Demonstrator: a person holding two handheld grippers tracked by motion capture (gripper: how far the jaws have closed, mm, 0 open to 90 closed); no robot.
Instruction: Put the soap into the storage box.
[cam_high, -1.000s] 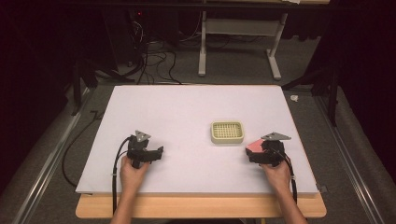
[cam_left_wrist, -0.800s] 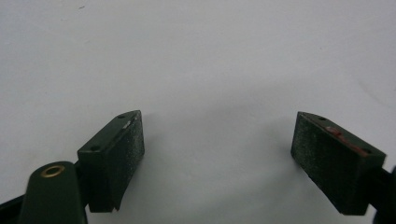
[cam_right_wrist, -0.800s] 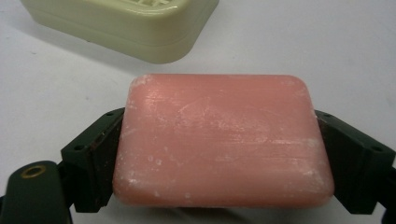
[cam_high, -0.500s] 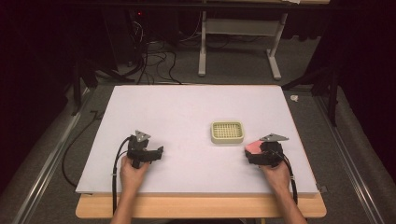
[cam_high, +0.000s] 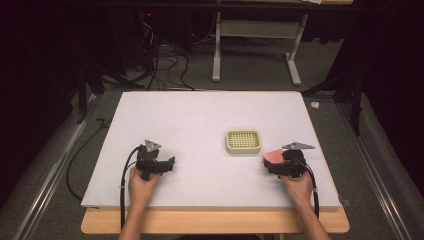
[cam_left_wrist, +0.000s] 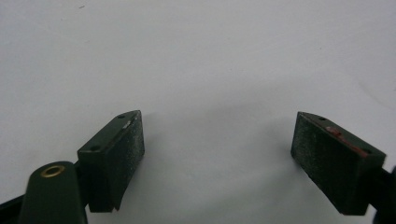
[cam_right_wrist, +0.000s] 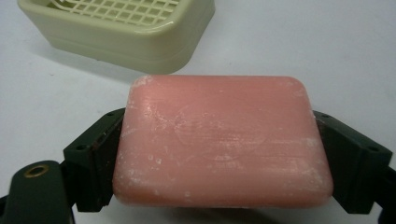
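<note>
Soap (cam_right_wrist: 223, 140) gripped in the right tongs (cam_high: 280, 162), low over the white bench (cam_high: 200, 125).
The pink bar sits crosswise between the two black jaws, pressed on both ends, near the cream slotted soap dish (cam_high: 243, 141) that stands just ahead and to the left of it. The left tongs (cam_high: 160, 165) rest on the bench's left side, well apart from the dish, jaws spread wide with bare bench between them.

A white board (cam_high: 200, 125) covers a wooden table (cam_high: 215, 222). A pale green slatted soap dish (cam_high: 243, 141) sits on the board, toward three o'clock from its centre.
</note>
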